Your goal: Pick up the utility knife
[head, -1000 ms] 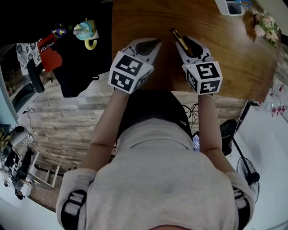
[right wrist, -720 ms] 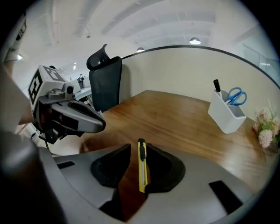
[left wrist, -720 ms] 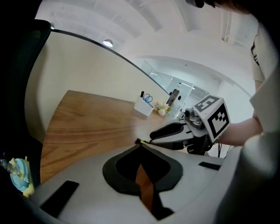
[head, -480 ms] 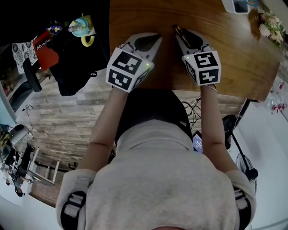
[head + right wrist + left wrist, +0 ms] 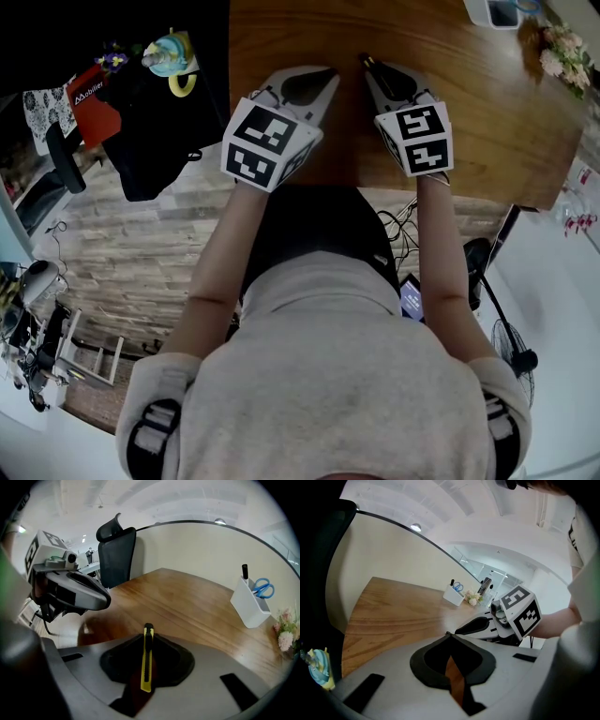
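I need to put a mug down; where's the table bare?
The wooden table is bare across its middle, between the utility knife on the near side and the pen holder. The far right corner is crowded: pen holder and flowers.

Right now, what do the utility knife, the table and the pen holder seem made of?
Utility knife: likely plastic, smooth yellow body with black slider. Table: wood or veneer, visible grain, soft sheen. Pen holder: probably plastic, plain matte white.

Utility knife (image 5: 367,63) mostly under right gripper (image 5: 379,73)
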`<state>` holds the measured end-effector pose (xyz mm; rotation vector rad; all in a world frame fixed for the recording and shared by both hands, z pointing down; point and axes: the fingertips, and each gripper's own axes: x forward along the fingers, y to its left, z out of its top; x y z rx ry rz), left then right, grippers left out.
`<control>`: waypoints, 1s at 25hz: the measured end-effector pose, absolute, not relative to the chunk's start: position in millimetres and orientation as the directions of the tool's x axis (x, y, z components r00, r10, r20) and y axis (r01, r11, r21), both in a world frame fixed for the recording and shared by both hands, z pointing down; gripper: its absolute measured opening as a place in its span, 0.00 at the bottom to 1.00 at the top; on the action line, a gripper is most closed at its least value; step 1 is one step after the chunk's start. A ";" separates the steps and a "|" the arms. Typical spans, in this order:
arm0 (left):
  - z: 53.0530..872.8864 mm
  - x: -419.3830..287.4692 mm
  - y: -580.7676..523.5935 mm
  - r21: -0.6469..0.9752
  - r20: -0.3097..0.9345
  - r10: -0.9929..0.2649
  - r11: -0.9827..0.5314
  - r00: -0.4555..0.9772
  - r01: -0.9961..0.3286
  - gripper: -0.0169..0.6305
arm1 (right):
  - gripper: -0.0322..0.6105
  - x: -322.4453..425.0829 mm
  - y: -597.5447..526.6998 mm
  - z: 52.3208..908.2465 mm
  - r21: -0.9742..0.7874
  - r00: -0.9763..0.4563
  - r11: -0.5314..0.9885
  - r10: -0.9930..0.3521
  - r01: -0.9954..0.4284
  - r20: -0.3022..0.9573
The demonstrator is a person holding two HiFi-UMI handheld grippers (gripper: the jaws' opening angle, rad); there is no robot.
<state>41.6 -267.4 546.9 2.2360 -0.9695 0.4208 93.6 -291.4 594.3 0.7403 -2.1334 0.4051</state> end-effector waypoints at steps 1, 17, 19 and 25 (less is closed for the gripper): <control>547.3 41.6 -266.7 0.441 0.518 -0.525 -0.513 0.676 -0.736 0.05 | 0.16 93.0 -291.2 594.5 -0.027 -0.487 0.775 -0.370 -0.631 0.791; 520.1 46.3 -274.5 0.371 0.509 -0.513 -0.593 0.691 -0.714 0.05 | 0.16 93.8 -265.1 568.5 0.009 -0.474 0.756 -0.420 -0.655 0.774; 509.1 48.1 -278.2 0.347 0.502 -0.517 -0.614 0.693 -0.709 0.05 | 0.16 94.2 -265.2 553.9 -0.002 -0.495 0.745 -0.441 -0.667 0.749; 478.8 54.9 -282.4 0.301 0.486 -0.518 -0.657 0.704 -0.691 0.05 | 0.16 94.0 -276.4 502.1 0.010 -0.528 0.708 -0.537 -0.706 0.658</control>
